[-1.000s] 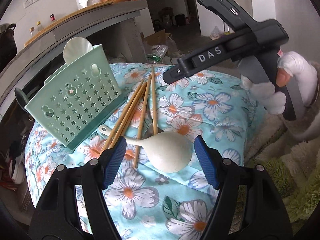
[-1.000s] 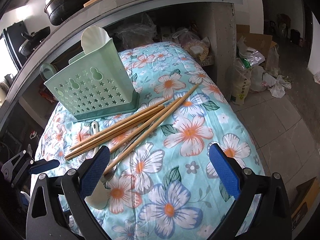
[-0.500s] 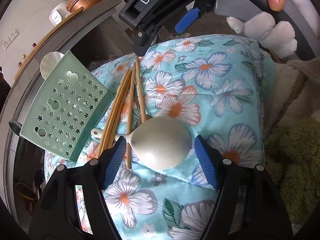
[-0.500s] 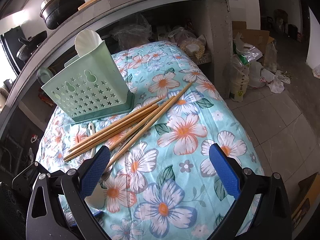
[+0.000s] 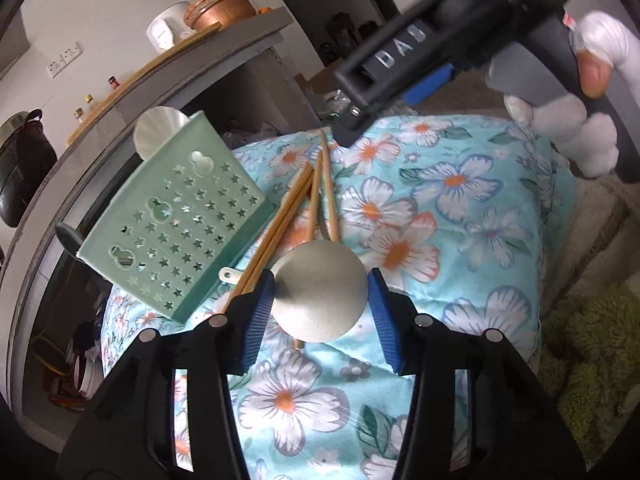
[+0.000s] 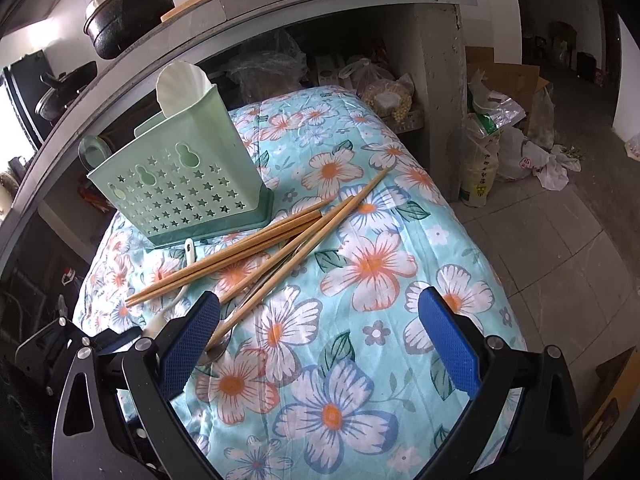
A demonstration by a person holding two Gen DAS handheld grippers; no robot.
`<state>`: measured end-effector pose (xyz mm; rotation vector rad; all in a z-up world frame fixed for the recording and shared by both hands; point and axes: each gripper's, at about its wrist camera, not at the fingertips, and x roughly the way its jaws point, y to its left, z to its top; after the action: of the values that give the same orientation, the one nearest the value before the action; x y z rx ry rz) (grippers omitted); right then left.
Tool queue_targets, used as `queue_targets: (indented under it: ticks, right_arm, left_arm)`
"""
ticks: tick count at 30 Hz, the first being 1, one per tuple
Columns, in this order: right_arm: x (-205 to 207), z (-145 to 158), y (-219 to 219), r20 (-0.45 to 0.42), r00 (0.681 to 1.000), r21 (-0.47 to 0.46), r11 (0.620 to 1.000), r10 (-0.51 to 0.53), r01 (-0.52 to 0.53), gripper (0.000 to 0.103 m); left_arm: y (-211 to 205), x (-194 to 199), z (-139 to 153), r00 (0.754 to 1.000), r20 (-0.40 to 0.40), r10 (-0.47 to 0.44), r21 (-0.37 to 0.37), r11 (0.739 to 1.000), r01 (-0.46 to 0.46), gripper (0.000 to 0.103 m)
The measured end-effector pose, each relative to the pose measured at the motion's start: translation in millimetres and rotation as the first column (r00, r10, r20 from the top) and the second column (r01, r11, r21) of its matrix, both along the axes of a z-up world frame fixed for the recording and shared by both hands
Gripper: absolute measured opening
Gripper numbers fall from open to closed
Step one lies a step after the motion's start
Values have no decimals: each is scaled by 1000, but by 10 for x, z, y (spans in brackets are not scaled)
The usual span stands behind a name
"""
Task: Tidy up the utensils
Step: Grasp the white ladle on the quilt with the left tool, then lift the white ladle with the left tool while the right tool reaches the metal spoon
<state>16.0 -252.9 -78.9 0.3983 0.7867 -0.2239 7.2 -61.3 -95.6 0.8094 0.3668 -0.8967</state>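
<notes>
The left gripper (image 5: 320,300) is straddling the round bowl of a pale ladle (image 5: 320,290), its blue pads (image 5: 260,316) spread on either side; the left pad looks to be touching the rim, the right one standing just clear, so nothing is gripped yet. This reads as the pickup step: the next move is probably to close on the bowl and lift it toward the mint-green utensil holder (image 5: 176,220), where a white spoon (image 5: 158,136) is already standing. The ladle's handle is running under a loose bundle of bamboo chopsticks (image 5: 316,200), so lifting may drag them along. All of this is lying on a floral quilt (image 5: 460,216). The left gripper is pointing steeply down at the ladle, low over the quilt. The right gripper (image 6: 320,348) is hovering wide open and empty, angled down over the quilt beside the chopsticks' near ends and a metal spoon (image 6: 218,350).
</notes>
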Motion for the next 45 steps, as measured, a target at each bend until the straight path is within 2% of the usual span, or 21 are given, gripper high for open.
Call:
queue_targets:
  ticks: [4,10,18,24,26,28,31,37,45]
  right_arm:
    - [9,11,17,4,1000,-3,1000,6,-6,97]
    - [19,18,22,9,1000,-7,1000,10,-10,97]
    - [38,-16,93,11,999,-7,999,47,-47,96]
    - [9,-90,452,-28,976,-95,971,217,-219,69]
    - [18,-144,585,-60,961,-134,952,268,-274,60]
    - [53,-204,670,-92,949,-147,938,303,-314,43]
    - [134,-279,687,-133,942,-153,933,307,-326,26]
    - [449,-405,558,-179,937,-85,944,299,-318,12]
    - [724,-317,587,-111,940,-63,942,322,-330,11]
  left_arm:
    - [106,132,233,996,10,88,-94,992,-87,41]
    - [214,414,458,977,-6,214,-209,955,-210,33]
    - [252,615,396,963,-38,265,-222,938,-267,26]
    - [402,645,564,952,-50,302,-276,912,-304,10]
    - [486,661,651,947,-70,313,-299,899,-320,10]
    - [577,664,730,940,-88,329,-324,883,-339,10]
    - [714,683,830,929,-133,346,-346,862,-371,10]
    - [996,732,893,893,-231,386,-372,813,-448,10]
    - [1102,753,774,863,-269,427,-344,795,-500,10]
